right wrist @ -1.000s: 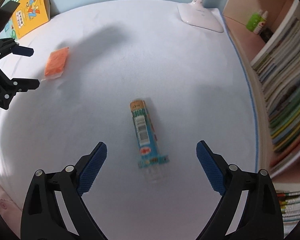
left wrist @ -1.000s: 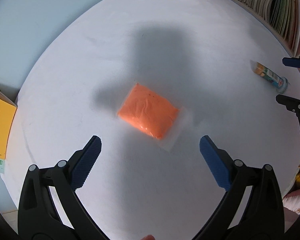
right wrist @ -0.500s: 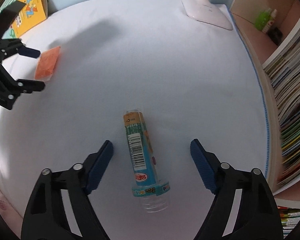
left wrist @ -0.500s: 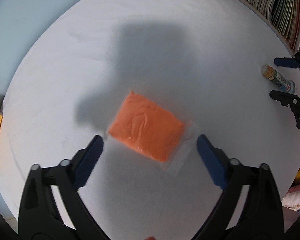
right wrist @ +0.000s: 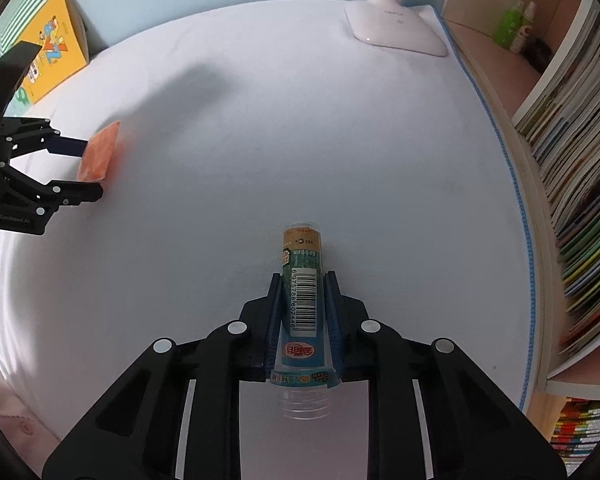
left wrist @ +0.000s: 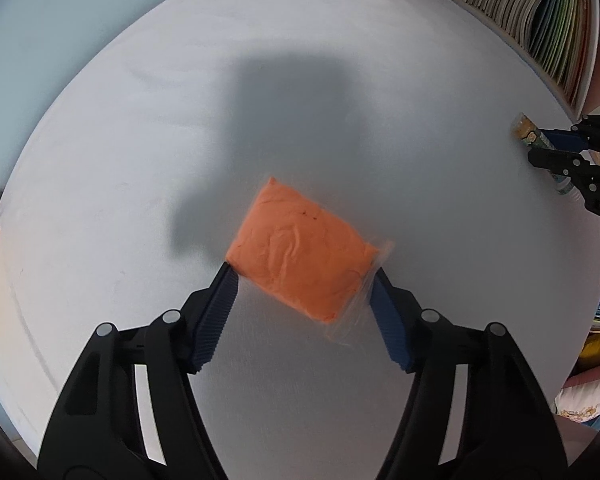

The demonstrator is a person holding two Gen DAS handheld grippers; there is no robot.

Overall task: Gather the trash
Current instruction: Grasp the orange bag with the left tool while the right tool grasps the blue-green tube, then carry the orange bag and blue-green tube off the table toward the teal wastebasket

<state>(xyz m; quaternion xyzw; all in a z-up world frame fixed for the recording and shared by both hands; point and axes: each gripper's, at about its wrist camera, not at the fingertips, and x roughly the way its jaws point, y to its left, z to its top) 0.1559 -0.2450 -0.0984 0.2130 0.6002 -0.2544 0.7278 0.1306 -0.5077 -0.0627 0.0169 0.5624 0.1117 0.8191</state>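
Pale, round-looking tabletop [right wrist: 340, 128] noted against a light blue wall, with a white lamp base [right wrist: 396, 32] at the far edge, a yellow book [right wrist: 52, 52] propped at the far left, and shelves of upright books [right wrist: 572, 168] along the right side. Orange packet [left wrist: 300, 252] in clear wrap found lying flat near the middle of the table, under a broad shadow. Left gripper [left wrist: 300, 280] pointed steeply down over it, jaws just closing, blue pads now touching the packet's two near corners; left pad against the orange fill, right pad against the crumpled clear edge. Grip judged as contact made, firmness not determinable. Small clear plastic bottle [right wrist: 303, 292] with teal label and barcode found lying on its side well apart from the packet, toward the shelf side, threaded neck toward the camera. Right gripper [right wrist: 303, 280] pointed down over it, jaws just closing, both pads pressed flat on the label's sides, clamped on the bottle. Bottle resting on the table. Pink fabric [right wrist: 12, 420] seen at the lower left edge.
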